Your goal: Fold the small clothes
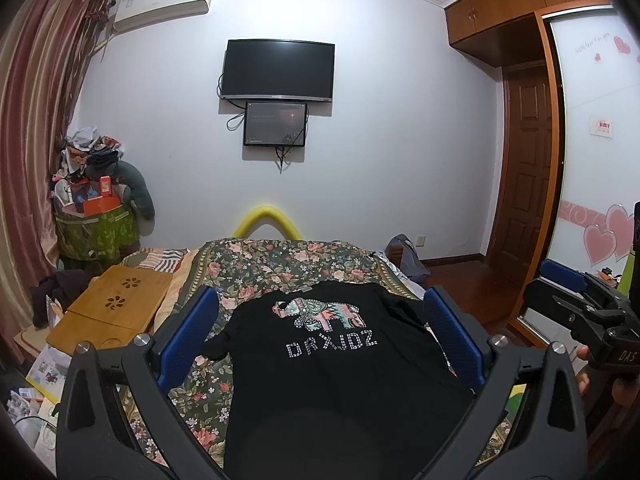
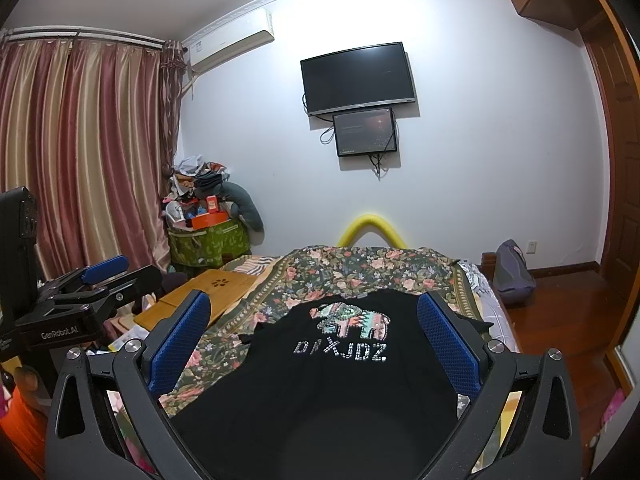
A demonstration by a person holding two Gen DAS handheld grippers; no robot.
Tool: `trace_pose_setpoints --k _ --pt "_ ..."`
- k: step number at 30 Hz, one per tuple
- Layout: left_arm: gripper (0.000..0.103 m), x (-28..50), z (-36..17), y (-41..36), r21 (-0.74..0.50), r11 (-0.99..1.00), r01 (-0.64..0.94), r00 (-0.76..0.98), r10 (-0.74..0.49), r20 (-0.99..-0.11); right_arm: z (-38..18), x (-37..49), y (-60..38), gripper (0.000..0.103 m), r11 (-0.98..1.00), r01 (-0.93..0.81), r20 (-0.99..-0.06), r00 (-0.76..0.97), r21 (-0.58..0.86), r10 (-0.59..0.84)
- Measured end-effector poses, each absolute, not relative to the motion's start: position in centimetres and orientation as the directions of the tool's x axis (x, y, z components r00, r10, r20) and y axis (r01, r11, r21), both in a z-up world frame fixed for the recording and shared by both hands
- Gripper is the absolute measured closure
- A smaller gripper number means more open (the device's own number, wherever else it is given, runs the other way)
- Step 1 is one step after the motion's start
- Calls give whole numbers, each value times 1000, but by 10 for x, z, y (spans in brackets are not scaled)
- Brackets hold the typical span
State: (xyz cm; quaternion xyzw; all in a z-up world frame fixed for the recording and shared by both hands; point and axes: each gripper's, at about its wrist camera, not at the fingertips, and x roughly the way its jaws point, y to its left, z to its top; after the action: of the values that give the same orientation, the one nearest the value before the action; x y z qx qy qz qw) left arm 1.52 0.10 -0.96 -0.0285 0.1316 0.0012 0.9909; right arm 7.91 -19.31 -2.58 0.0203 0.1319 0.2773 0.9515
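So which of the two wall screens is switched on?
The smaller lower screen: it shows a dim picture with a reddish glow. The larger television directly above it is plain black.

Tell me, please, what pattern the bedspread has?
Floral: pink roses on dark green bedspread, clearest in the right wrist view.

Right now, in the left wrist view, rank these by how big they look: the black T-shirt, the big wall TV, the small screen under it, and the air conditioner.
1. Black T-shirt, though its nearness to the camera inflates it.
2. Big wall TV.
3. Air conditioner, close to the TV in apparent size and fisheye-stretched, so this order is unsure.
4. Small screen.
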Motion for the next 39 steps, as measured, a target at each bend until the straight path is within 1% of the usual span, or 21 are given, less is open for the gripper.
trace_pose_setpoints --k 23,31,35,39 --pt "0 15 -10 -1 -51 999 -12 964 -2 -264 -30 84 -197 0 852 -511 -249 815 115 523" --pt "0 27 -13 7 -48 999 -18 961 4 -278 -39 99 -200 0 865 -484 -288 817 129 500" --pt "0 46 -15 15 -24 998 -55 957 46 -288 -44 117 -204 0 881 -454 -318 823 130 471" --pt "0 73 -19 32 -3 996 -93 949 87 -304 -46 139 -206 0 908 -409 -347 842 87 413"
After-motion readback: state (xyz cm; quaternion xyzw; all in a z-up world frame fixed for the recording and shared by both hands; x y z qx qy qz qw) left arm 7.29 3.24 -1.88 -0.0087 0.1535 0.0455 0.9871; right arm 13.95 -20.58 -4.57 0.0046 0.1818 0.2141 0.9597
